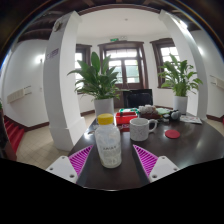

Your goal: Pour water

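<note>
**Bottle staged between the fingers, mug ahead as target**

Dark tabletop (195, 140) forms the work surface, set in a bright room with tall windows and two potted plants, one (98, 78) to the left behind the work area and one (180, 76) to the right.

The bottle (107, 142), pale with a yellow cap, stands upright on the table between the two fingers of the gripper (112, 160). The pink pads (80, 158) flank it on either side. A narrow gap appears to remain at each side, so the gripper reads as released and not yet clamped; the bottle rests on its own base.

The white mug (141, 128) stands just beyond the bottle, slightly right, with its opening up. This placement suits it as the receiving vessel: a short forward tilt would bring the bottle's mouth over it.

The cap is on, so pouring cannot begin until it is removed or proves to be open.

A small red item (172, 133) lies on the table right of the mug, clear of the pour path.
</note>
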{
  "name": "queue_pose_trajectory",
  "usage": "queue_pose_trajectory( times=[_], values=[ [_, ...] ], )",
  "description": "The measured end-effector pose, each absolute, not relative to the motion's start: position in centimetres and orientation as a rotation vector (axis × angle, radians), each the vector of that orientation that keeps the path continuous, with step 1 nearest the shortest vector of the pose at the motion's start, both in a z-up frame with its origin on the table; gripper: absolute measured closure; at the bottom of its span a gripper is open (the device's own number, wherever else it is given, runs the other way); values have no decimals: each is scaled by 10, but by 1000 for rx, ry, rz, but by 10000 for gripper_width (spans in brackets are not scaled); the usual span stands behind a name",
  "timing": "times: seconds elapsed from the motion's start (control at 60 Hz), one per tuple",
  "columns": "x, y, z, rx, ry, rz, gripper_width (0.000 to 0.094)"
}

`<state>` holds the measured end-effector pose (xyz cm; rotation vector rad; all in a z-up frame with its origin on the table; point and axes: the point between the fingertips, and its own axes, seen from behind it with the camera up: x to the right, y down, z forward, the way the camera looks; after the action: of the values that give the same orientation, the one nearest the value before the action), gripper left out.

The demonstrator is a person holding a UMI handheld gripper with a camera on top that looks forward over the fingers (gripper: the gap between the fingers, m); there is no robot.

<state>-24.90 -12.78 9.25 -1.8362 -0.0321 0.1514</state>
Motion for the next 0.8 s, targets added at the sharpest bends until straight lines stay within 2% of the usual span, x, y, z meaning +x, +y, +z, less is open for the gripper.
queue_pose_trajectory(
  times=[0.367,0.4,0.433,0.683,0.8],
  values=[
    [-276,-56,75,-1821,-64,160,191],
    [-275,-52,74,-1819,-56,162,228],
    [-271,-49,73,-1818,-40,144,328],
    [-273,-43,74,-1761,-71,142,468],
    [-273,-43,73,-1756,-83,139,475]
  ],
)
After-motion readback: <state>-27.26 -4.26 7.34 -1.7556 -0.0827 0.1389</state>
